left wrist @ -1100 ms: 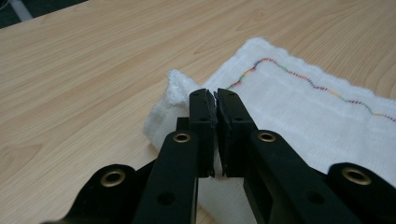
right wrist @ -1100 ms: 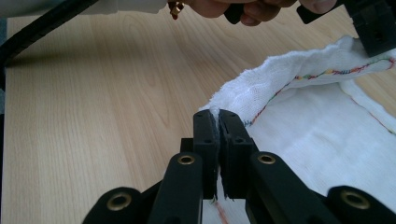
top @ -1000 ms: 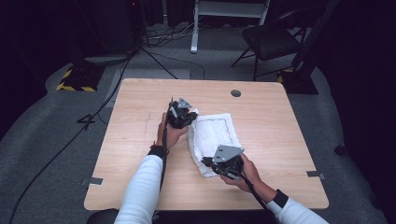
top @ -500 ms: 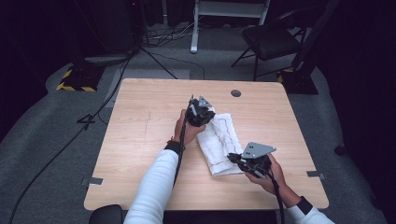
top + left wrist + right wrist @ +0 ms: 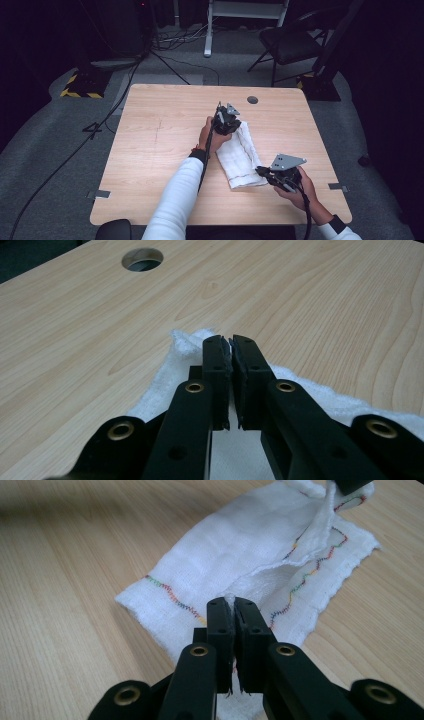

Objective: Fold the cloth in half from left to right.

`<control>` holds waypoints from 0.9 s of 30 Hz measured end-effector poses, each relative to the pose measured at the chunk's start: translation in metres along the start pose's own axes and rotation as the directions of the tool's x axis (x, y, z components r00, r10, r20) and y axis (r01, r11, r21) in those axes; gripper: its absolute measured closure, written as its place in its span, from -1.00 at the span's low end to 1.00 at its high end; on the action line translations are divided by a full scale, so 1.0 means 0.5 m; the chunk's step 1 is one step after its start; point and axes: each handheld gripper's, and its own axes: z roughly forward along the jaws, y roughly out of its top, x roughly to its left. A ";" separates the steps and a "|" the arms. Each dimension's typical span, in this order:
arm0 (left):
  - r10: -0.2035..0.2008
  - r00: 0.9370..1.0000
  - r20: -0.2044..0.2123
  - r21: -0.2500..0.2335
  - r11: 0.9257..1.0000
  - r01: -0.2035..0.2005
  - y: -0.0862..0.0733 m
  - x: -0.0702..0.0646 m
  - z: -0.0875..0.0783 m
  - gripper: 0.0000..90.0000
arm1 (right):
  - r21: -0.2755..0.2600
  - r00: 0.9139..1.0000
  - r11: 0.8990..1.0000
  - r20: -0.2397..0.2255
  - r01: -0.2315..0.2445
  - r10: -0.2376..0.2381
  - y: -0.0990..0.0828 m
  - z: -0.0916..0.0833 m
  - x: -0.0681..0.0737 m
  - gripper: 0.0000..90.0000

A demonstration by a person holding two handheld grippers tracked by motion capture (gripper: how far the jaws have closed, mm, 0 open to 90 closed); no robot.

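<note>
Pinching the white cloth (image 5: 239, 159), left gripper (image 5: 231, 121) and right gripper (image 5: 262, 172).

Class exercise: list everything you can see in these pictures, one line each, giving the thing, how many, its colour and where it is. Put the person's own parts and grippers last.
cloth: one, white with a multicoloured stitched border, folded, right of the table's centre
table: one, light wood, middle of the high view
cable hole: one, dark and round, near the table's far edge
chair: one, black, on the floor beyond the table
striped base: one, yellow and black, floor at far left
floor cables: several, black, beyond the table
sleeves: two, white, entering from the bottom
left gripper: one, black, shut on the cloth's far end
right gripper: one, black, shut on the cloth's near end
</note>
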 end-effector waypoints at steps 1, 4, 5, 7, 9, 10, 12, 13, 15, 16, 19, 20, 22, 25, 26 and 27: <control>0.000 1.000 0.000 0.000 1.000 0.000 0.000 0.000 0.000 0.90 | 0.000 1.000 1.000 0.000 0.000 0.000 0.000 0.000 0.000 0.92; 0.009 1.000 0.007 0.000 1.000 -0.009 0.008 -0.007 0.018 0.90 | 0.021 1.000 1.000 -0.003 -0.006 0.006 -0.011 0.001 -0.002 0.92; 0.007 1.000 0.014 0.002 1.000 -0.007 0.010 -0.010 0.024 0.90 | 0.021 1.000 1.000 -0.003 -0.006 0.006 -0.011 0.001 -0.002 0.92; 0.013 1.000 0.017 0.000 1.000 -0.013 0.019 -0.018 0.041 0.89 | 0.038 1.000 0.999 -0.006 -0.019 0.019 -0.021 0.001 -0.007 0.92; 0.014 1.000 0.014 -0.001 1.000 -0.014 0.023 -0.023 0.049 0.88 | 0.042 1.000 0.999 -0.007 -0.024 0.024 -0.026 0.001 -0.009 0.91; 0.007 0.999 -0.032 0.000 1.000 -0.007 0.027 -0.030 0.059 0.66 | 0.065 0.999 0.997 -0.011 -0.035 0.035 -0.035 0.003 -0.015 0.76; -0.014 0.999 -0.040 0.003 1.000 0.014 0.027 -0.033 0.062 0.54 | 0.077 0.999 0.996 0.000 -0.047 0.047 -0.040 0.005 -0.018 0.68; -0.017 0.998 -0.056 0.016 1.000 0.018 0.027 -0.036 0.059 0.27 | 0.096 0.998 0.994 0.005 -0.057 0.056 -0.050 0.009 -0.022 0.55; -0.009 0.998 -0.055 0.021 1.000 0.010 0.024 -0.042 0.049 0.06 | 0.111 0.998 0.992 0.031 -0.065 0.062 -0.055 0.011 -0.024 0.38; -0.009 0.998 -0.055 0.021 1.000 0.010 0.024 -0.042 0.049 -0.01 | 0.111 0.998 0.992 0.031 -0.065 0.062 -0.055 0.011 -0.024 0.38; 0.015 0.999 -0.030 0.020 1.000 -0.015 0.017 -0.049 0.017 -0.16 | 0.104 0.997 0.992 0.038 -0.076 0.073 -0.060 0.005 -0.031 0.24; 0.043 0.999 -0.013 0.050 0.998 -0.042 0.007 -0.057 -0.006 -0.29 | 0.091 0.996 0.992 0.040 -0.089 0.086 -0.061 -0.001 -0.036 0.19; 0.066 0.998 -0.012 0.059 0.996 -0.065 -0.001 -0.065 -0.018 -0.35 | 0.082 0.995 0.992 0.046 -0.096 0.092 -0.060 -0.004 -0.038 0.16; 0.122 0.992 0.024 0.065 0.990 -0.123 -0.030 -0.086 -0.061 -0.41 | 0.047 0.993 0.992 0.046 -0.113 0.111 -0.058 -0.018 -0.050 0.11; 0.137 0.990 0.035 0.071 0.988 -0.139 -0.043 -0.092 -0.077 -0.42 | 0.024 0.989 0.991 0.065 -0.133 0.131 -0.058 -0.027 -0.058 0.09; 0.156 0.987 0.046 0.074 0.984 -0.159 -0.061 -0.104 -0.097 -0.43 | 0.022 0.988 0.991 0.073 -0.135 0.133 -0.059 -0.029 -0.061 0.09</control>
